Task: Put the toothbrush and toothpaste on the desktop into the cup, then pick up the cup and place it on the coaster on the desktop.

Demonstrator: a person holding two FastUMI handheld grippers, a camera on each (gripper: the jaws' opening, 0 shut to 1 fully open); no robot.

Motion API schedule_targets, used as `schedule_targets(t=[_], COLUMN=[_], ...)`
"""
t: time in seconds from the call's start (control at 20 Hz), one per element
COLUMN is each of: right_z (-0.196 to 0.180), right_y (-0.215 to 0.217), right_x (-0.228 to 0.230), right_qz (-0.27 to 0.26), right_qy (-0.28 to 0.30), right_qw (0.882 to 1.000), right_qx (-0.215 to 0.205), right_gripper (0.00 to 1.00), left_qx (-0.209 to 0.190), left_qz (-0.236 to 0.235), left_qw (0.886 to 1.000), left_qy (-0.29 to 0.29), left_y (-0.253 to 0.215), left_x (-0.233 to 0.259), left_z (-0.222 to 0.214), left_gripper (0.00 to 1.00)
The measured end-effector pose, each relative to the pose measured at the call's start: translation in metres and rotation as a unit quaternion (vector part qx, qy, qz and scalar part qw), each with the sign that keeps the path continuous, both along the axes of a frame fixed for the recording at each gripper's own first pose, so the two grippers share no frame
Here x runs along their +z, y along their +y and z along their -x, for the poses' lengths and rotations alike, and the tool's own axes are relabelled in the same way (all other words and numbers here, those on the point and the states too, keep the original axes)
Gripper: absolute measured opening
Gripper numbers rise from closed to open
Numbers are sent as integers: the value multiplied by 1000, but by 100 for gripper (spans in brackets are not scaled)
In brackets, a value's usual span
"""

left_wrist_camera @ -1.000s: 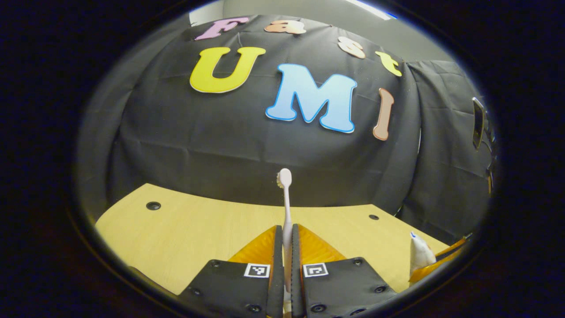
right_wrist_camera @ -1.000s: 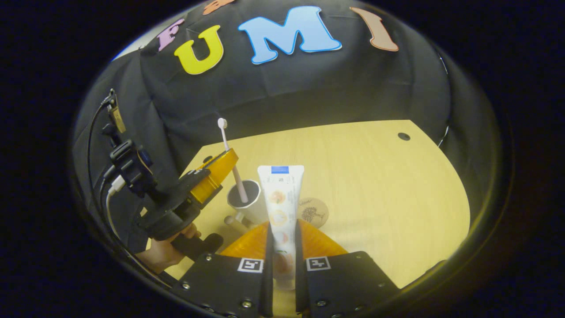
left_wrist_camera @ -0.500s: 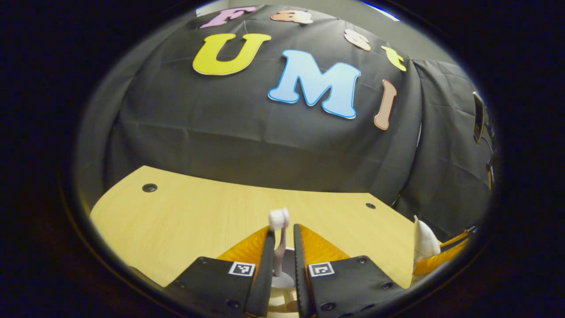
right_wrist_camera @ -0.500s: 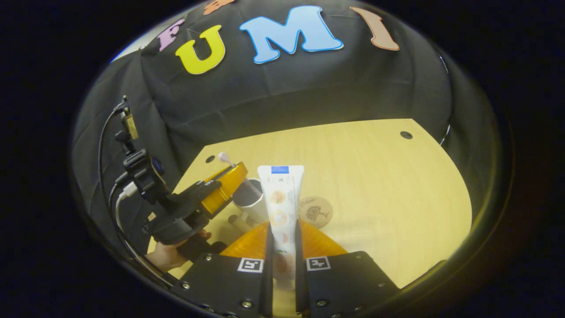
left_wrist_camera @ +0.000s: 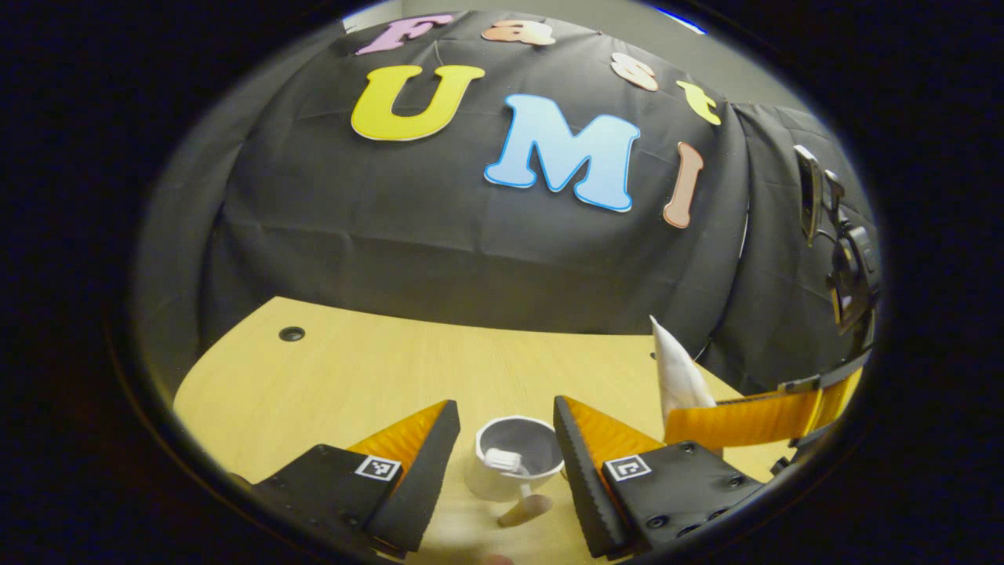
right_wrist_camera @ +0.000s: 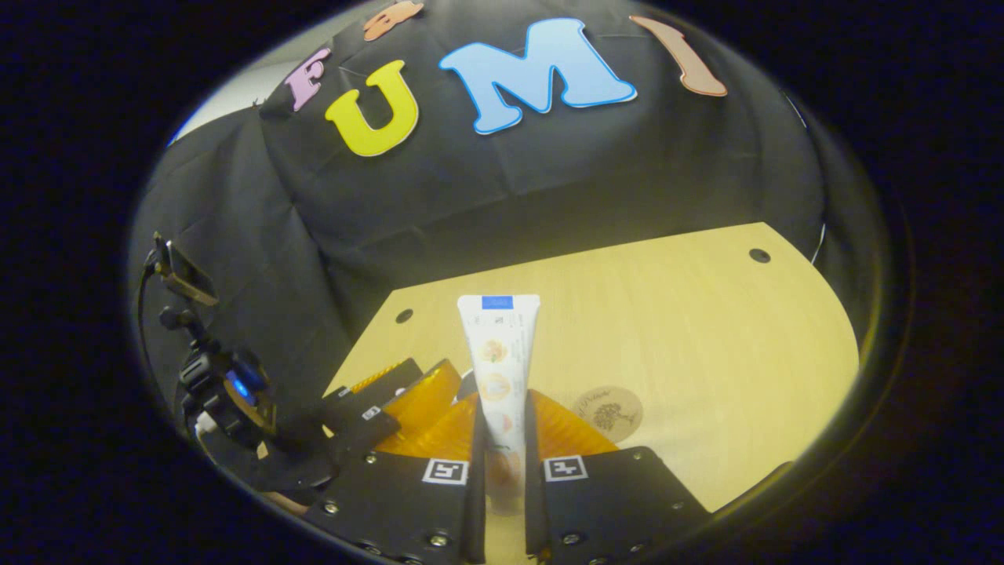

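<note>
With the left gripper (left_wrist_camera: 502,447) spread wide over the cup (left_wrist_camera: 514,467), the toothbrush (left_wrist_camera: 502,461) already sits inside.

The right gripper (right_wrist_camera: 500,439) has its jaws clamped on the toothpaste (right_wrist_camera: 499,353), held upright just beside the cup; the coaster (right_wrist_camera: 608,410) lies near it on the desk (right_wrist_camera: 706,329). I'd clear the left gripper away first, then lower the tube straight in.

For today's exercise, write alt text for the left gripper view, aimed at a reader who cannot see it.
The left gripper stands open above a white cup on a light wooden desktop, with the toothbrush head lying inside the cup. At the right edge, the right gripper holds a white toothpaste tube upright, against a black cloth wall.
</note>
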State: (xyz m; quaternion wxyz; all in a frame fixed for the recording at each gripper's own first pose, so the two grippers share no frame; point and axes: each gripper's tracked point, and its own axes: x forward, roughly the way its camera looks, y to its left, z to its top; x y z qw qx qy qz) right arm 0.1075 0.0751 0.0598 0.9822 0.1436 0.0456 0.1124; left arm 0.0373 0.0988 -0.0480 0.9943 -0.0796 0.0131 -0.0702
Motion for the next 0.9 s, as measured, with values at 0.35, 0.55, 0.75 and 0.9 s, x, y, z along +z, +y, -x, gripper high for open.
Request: schedule_targets(t=[0.35, 0.55, 0.75, 0.9], right_z=[-40, -65, -90, -109], right_y=[12, 23, 33, 40], right_x=[41, 58, 59, 55], right_qz=[0, 9, 22, 39], right_qy=[-82, -119, -129, -130], right_qw=[997, 993, 991, 991], right_qx=[-12, -17, -22, -20], right_gripper=[21, 20, 20, 20], left_qx=[24, 28, 28, 29], left_qz=[-3, 11, 22, 37], left_qw=[999, 999, 998, 997], left_qy=[26, 37, 47, 63], left_y=[31, 43, 50, 52], left_x=[-14, -23, -32, -42], left_z=[49, 67, 76, 80], left_gripper=[90, 91, 91, 95])
